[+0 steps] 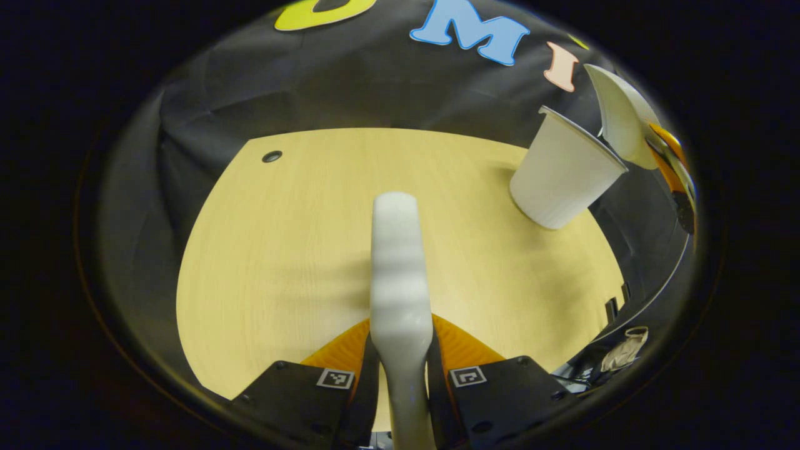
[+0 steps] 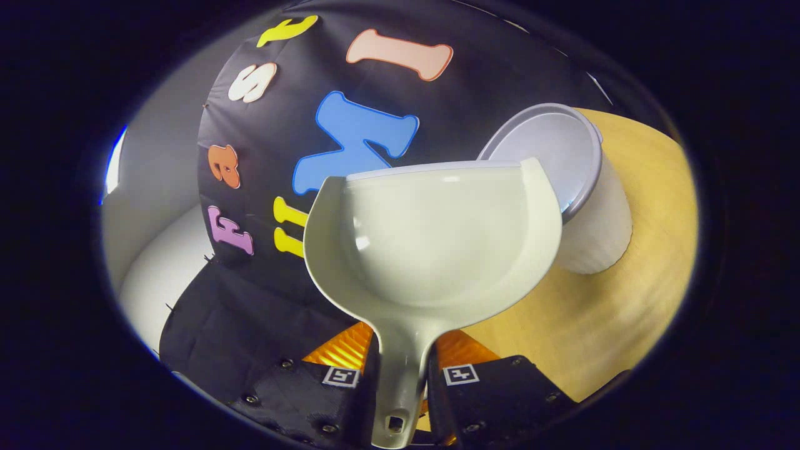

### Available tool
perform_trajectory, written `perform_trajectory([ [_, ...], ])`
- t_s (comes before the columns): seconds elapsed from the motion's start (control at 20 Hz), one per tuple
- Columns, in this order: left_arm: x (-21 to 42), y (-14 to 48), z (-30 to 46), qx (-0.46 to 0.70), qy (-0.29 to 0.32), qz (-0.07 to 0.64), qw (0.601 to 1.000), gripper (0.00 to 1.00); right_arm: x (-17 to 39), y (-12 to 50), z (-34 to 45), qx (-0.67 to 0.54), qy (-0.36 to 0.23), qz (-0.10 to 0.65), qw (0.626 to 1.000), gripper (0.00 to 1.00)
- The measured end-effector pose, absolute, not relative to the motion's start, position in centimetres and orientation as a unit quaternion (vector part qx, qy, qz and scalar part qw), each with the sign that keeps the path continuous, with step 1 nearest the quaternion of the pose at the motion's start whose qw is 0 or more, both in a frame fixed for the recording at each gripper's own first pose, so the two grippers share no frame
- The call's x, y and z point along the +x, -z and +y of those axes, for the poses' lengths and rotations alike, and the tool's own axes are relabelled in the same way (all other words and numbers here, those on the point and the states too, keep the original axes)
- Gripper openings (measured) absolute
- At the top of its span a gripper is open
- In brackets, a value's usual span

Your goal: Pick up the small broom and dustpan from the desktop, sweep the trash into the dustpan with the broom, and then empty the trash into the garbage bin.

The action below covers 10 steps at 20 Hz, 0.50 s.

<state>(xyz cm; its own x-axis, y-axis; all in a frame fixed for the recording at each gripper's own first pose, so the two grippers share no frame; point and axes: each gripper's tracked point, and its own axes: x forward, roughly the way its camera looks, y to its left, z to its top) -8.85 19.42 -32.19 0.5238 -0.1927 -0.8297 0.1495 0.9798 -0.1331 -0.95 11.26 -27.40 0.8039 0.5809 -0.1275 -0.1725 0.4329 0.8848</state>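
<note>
- The left tongs [image 1: 400, 375] are clamped on the handle of the small broom [image 1: 397, 275], which juts forward over the bare wooden desk [image 1: 281, 262]; the bristle end is not to be seen, only the pale grip.
- The right tongs [image 2: 400, 375] are clamped on the stem of the dustpan [image 2: 431, 237], held up with its scoop facing the camera and its front lip [image 2: 437, 167] up beside the rim of the garbage bin [image 2: 594, 231].
- In the right gripper view the bin stands on the desk [image 2: 625, 312] just behind and to the right of the pan; in the left gripper view the same garbage bin [image 1: 565, 175] stands near the far right edge of the desk, with the dustpan [image 1: 622, 119] raised just beyond its rim.
- The scoop looks clean inside: no trash shows in it, and none shows on the stretch of desk in sight.
- Judged from that, the step in hand is the last one, emptying into the bin, and it seems at or near its end; whether anything has dropped into the bin cannot be told, as its inside is hidden.
- If scraps cling to the pan, the next move calls for tipping the lip further over the bin's mouth; otherwise for lowering both tools to the desk without knocking the bin, which looks light.
</note>
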Motion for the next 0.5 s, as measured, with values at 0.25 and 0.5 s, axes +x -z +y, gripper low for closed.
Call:
perform_trajectory([
  [0.25, -9.3, 32.3, 20.0, -0.032, 0.087, 0.48, 0.872, 0.43, -3.0, 30.2, 14.7, 0.365, -0.218, 0.237, 0.873, 0.34],
  [0.5, -10.2, 32.9, 21.5, -0.033, 0.071, 0.485, 0.871, 0.43, -4.4, 33.8, 17.5, 0.264, -0.205, 0.263, 0.905, 0.34],
])
